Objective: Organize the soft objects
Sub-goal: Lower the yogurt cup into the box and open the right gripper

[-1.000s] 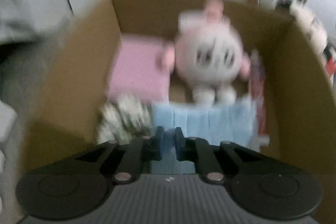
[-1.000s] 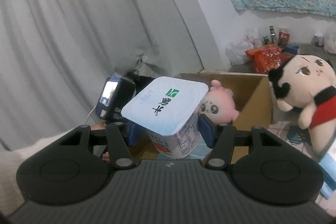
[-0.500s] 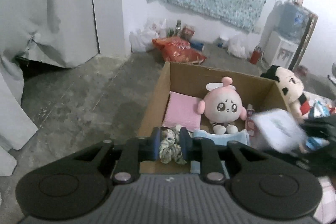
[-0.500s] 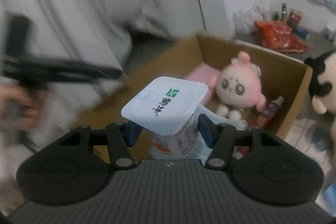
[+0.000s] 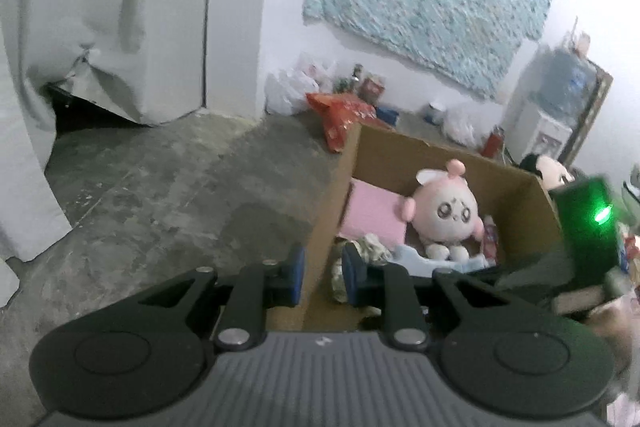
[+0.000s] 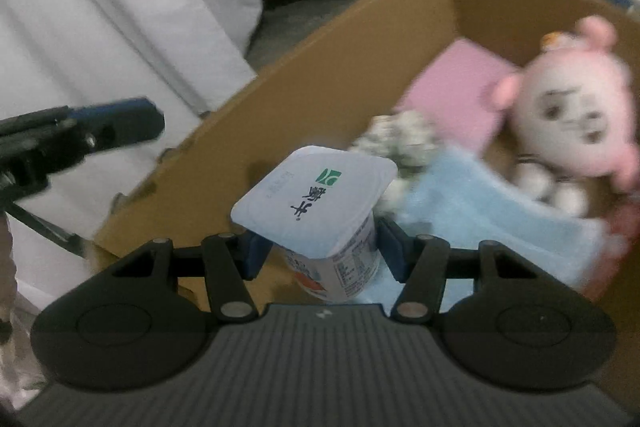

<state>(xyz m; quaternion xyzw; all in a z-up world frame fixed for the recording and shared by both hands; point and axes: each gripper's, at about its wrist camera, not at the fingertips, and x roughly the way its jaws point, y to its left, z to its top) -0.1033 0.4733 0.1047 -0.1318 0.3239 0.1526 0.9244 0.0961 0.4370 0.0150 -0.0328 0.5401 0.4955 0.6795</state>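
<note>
Pink plush (image 6: 572,115), blue cloth (image 6: 492,215), pink pad (image 6: 456,91) crowding cardboard box (image 6: 320,67).

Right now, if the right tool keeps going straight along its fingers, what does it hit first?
Probably the blue cloth inside the cardboard box. The right tool, carrying the yogurt cup, points down over the box's near edge, and the cloth lies just beyond the cup. Blur leaves depth unclear.

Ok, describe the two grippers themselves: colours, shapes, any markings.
Both match. The left gripper and right gripper have black linkage arms with silver rivets, two round black discs, a ribbed grey body bearing a small white mark, and blue fingertip pads. The right gripper's housing shows a green light.
</note>
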